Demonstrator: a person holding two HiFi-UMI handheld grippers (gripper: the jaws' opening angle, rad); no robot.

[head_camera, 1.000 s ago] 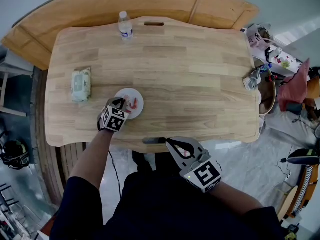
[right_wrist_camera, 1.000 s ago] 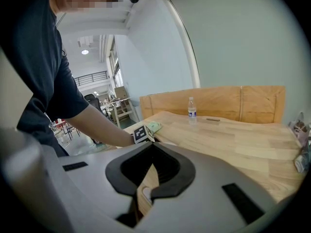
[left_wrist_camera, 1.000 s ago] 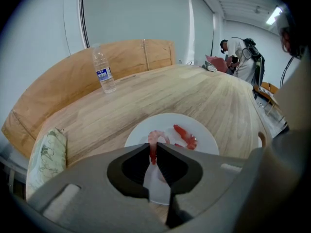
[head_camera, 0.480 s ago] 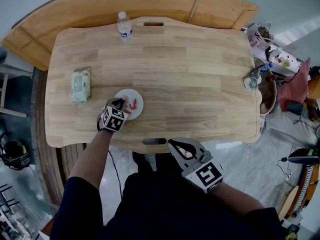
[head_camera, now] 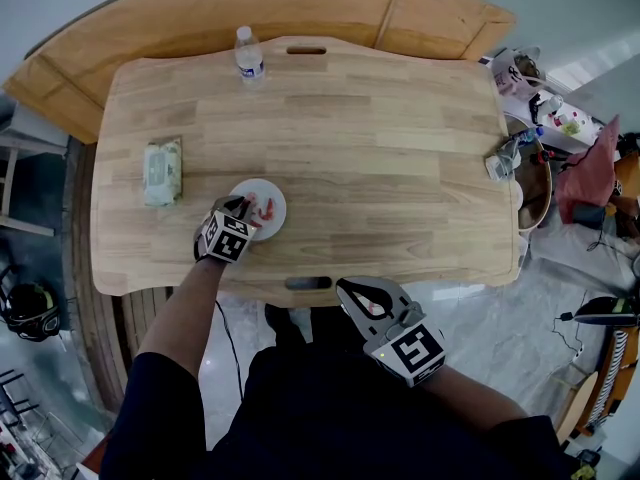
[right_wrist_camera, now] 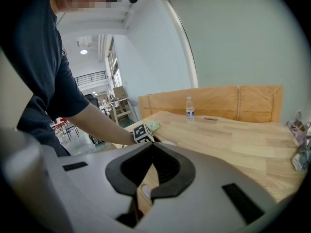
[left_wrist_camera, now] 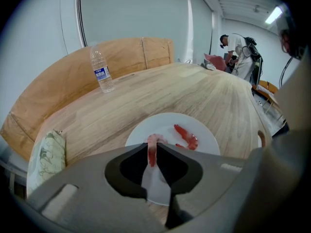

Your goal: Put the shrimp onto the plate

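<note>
Left tongs [left_wrist_camera: 152, 146] clamped on a pink shrimp [left_wrist_camera: 154, 140], held over the near rim of the white plate [left_wrist_camera: 208, 140], toward the bench [head_camera: 380, 148] near-left corner. A second shrimp [left_wrist_camera: 186, 136] lies on that plate. Right tongs [right_wrist_camera: 153, 146] closed, empty, just off the near edge.

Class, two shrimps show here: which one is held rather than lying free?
The nearer shrimp, pinched between the jaws of the left hand-held gripper. The redder shrimp lies loose on the plate.
</note>
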